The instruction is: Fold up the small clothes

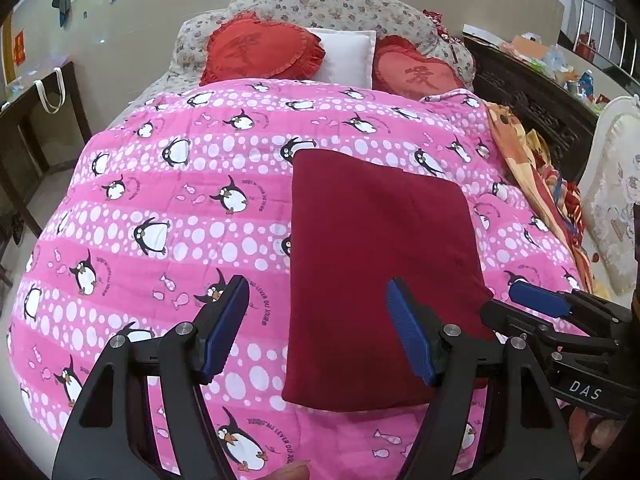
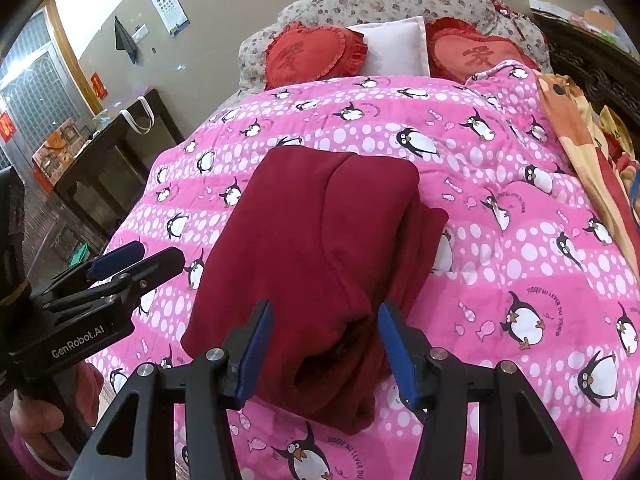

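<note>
The dark red garment (image 1: 380, 264) lies on the pink penguin quilt (image 1: 168, 208) as a neat oblong, so the folding looks largely done; judging by the layered edges on its right side and the open tube-like end near the right wrist camera, perhaps one last fold or a tidying press remains. Starting at the left, the left gripper (image 1: 316, 328) is spread wide and holds nothing: its left finger hangs over bare quilt just beside the garment's left edge, while its right finger sits above the cloth near its lower right part. Further right, the right gripper (image 2: 326, 350) is likewise open and empty, its fingers straddling the garment's near end, the rolled opening between them; whether the pads touch the cloth I cannot tell.
</note>
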Demonstrator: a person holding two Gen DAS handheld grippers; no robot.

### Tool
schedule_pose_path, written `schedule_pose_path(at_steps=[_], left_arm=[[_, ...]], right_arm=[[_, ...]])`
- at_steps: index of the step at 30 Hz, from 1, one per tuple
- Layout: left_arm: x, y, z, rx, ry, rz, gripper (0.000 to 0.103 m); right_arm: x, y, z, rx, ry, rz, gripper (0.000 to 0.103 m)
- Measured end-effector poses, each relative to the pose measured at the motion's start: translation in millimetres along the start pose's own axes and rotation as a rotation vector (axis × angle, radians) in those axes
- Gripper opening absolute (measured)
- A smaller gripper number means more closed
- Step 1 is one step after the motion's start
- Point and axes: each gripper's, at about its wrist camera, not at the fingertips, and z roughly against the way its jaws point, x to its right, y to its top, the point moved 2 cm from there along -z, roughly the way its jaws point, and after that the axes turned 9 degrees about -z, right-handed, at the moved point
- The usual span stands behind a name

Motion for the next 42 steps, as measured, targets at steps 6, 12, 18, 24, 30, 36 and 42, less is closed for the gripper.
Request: schedule_pose_path(at_steps=[6,12,18,24,30,36,42], left_arm=[[1.1,-0.7,-0.8,0.0,-0.002,-0.002,0.071],[1.6,-1.4,0.1,0.011,0.022,-0.014,0.071],[-0.7,-1.6,2.2,0.025,0.053,-0.035,0.071],[-1.0,-0.8,3.4,0.032,0.082,-0.064,0.071],[2.9,-0.6,3.4,0.025,0.105,-0.095,0.071],[1.6,0.1,-0.6,0.017,0.081,-0.082,0.071],[1.0,0.6,-2.6,0.017,0.066,-0.071,0.071]], right_arm=[[1.1,-0.5,-2.1,-0.007,-0.001,-0.006,0.052],[0.8,-1.3,-4.9,-0.013,0.002,-0.006,0.052],[1.9,-0.1,-7.7,-0.019,0.004,-0.01,0.053],[1.3,0.1,-10.5,-0.027,0.003,-0.006,0.053],[-0.8,1.7,-13.6,-0.03,0.006,-0.004,0.053],[-2.6,2.2,-16.4,-0.037,0.001,0.003,0.053],[-0.8,2.9,-18.7,-0.04,0.002,-0.005,0.053]])
